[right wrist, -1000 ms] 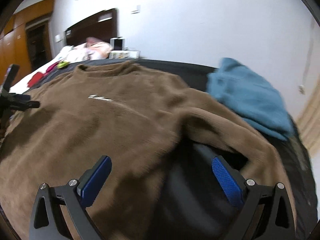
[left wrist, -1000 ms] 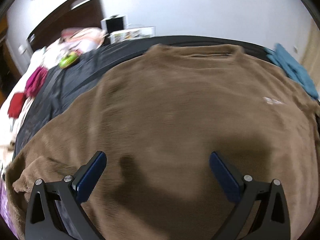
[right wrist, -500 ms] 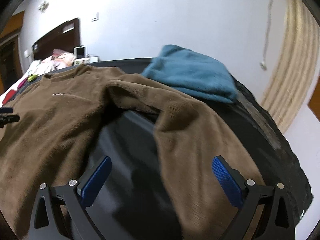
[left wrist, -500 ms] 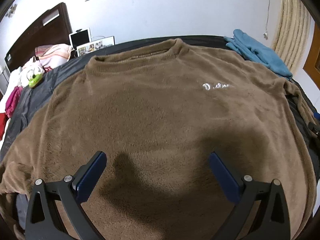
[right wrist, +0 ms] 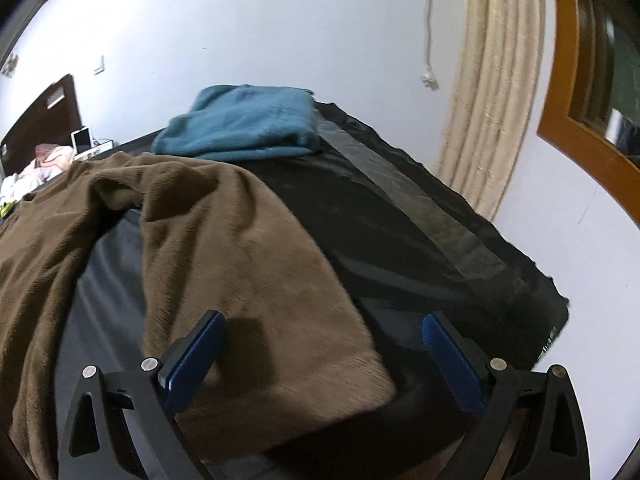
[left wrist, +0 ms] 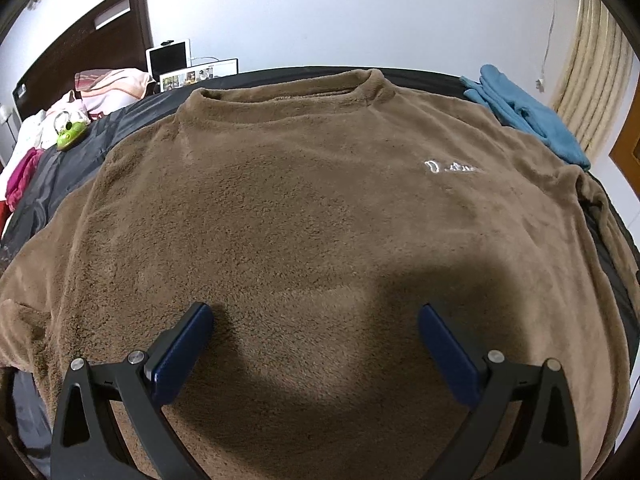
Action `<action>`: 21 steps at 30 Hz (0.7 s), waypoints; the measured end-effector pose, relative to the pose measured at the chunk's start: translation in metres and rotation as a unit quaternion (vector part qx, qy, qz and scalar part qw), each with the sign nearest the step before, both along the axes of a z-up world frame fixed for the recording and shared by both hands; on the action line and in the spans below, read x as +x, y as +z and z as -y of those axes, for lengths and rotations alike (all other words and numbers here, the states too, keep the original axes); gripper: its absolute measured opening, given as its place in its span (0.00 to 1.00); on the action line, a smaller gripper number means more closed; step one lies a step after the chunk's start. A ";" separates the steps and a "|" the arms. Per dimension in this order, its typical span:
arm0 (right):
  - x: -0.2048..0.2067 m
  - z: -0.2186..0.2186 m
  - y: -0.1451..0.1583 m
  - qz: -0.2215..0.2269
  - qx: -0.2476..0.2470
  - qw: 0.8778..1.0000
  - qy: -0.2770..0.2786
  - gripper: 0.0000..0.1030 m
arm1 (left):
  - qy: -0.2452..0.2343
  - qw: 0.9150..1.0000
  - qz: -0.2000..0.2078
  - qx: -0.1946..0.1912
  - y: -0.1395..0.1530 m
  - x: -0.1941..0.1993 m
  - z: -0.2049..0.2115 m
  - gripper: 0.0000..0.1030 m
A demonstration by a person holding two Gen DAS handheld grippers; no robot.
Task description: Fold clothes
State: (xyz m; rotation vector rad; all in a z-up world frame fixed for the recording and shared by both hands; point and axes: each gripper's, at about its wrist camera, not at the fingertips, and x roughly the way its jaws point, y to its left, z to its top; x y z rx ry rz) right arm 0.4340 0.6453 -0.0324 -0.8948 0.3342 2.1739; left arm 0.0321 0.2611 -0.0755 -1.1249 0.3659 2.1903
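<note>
Left wrist view fills with the brown sweater, spread flat on the dark bed cover, collar toward the top of the frame, long axis running bottom to top. The left gripper hangs released above its hem, holding nothing. The right gripper is spread wide over the sleeve — a shallow pinch on that plush pile could slip and drag the sleeve crooked.
</note>
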 end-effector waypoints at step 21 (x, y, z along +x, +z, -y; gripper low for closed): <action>-0.028 0.052 -0.009 0.062 0.089 0.991 0.076 0.25 | 0.001 1.000 0.002 -0.005 -0.004 0.000 0.001 1.00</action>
